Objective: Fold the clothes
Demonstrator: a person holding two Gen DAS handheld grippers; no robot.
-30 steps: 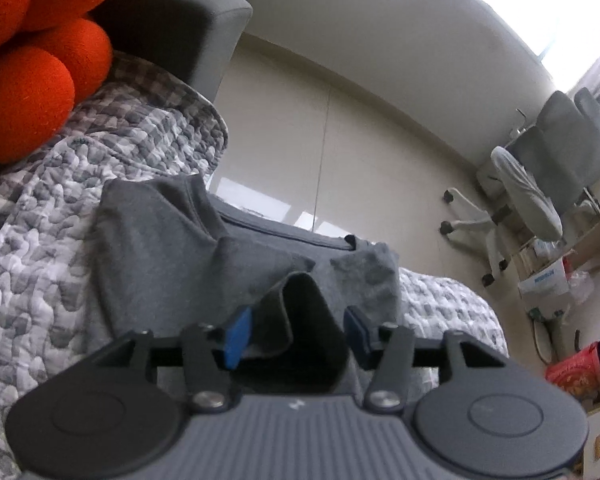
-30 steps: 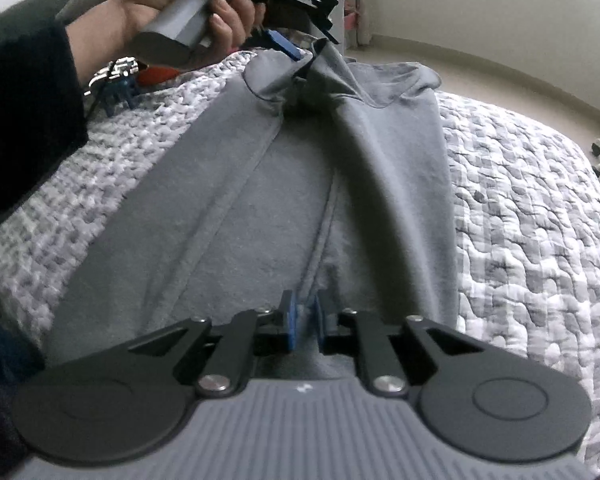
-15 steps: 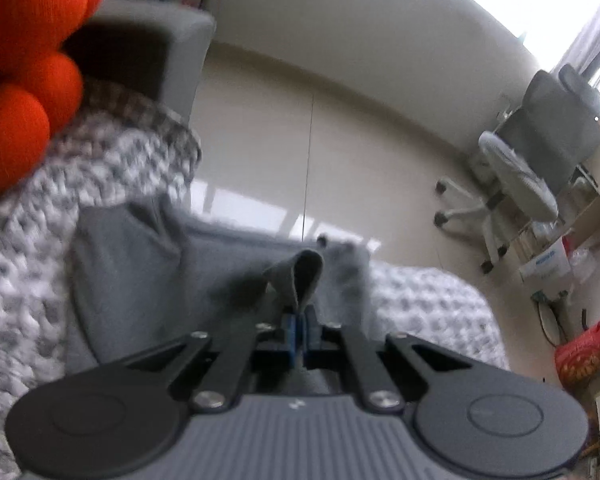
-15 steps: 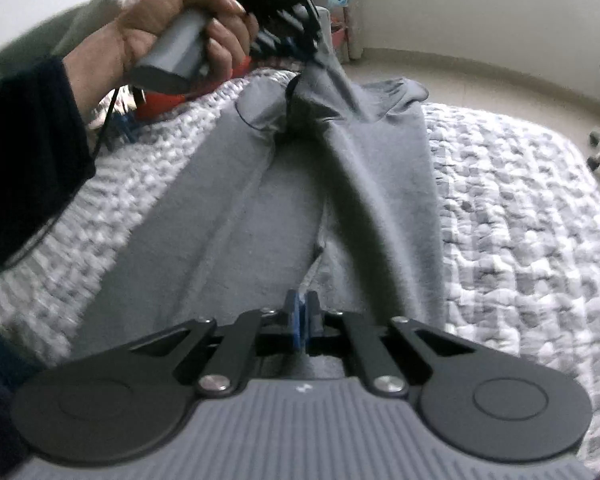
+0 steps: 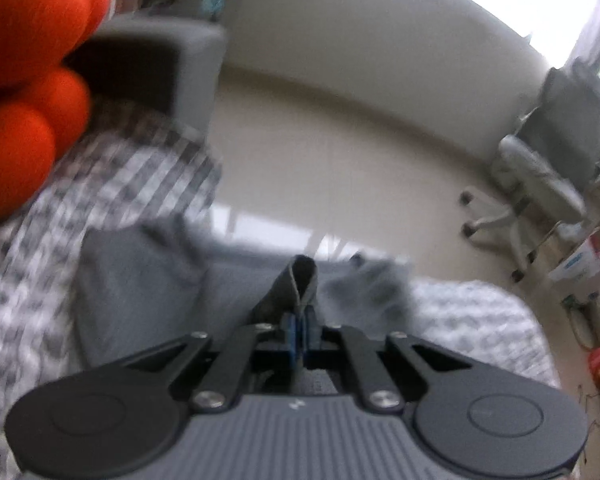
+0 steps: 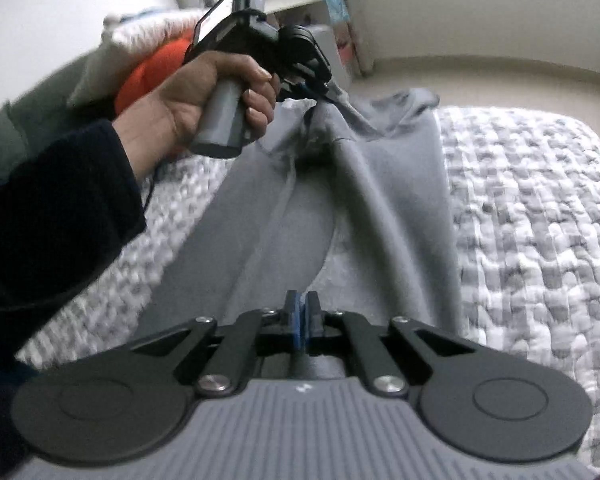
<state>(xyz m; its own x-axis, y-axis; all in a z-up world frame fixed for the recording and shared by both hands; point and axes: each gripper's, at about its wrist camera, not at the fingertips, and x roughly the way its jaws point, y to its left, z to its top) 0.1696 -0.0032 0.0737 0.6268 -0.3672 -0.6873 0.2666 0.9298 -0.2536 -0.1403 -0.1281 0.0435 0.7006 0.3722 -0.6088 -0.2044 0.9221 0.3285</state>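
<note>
Two grippers hold one grey garment [image 6: 384,208], which lies stretched along the quilted bed cover [image 6: 540,216] and reaches toward the far edge of the bed. The left gripper [image 5: 299,334] has its blue pads pressed together on a small fold of the grey cloth, and this fold stands up as a loop just in front of the fingertips. In the right wrist view the left hand [image 6: 204,104] grips the handle of this tool above the far end of the garment, and the cloth rises there in a peak to its fingers. The right gripper [image 6: 301,320] pinches the near end of the garment; its pads are closed, with a thin grey layer between them. An orange cushion [image 5: 24,92] rests near the left corner of the bed. An office chair [image 5: 548,176] stands on the floor beyond the bed. No container is visible.
</note>
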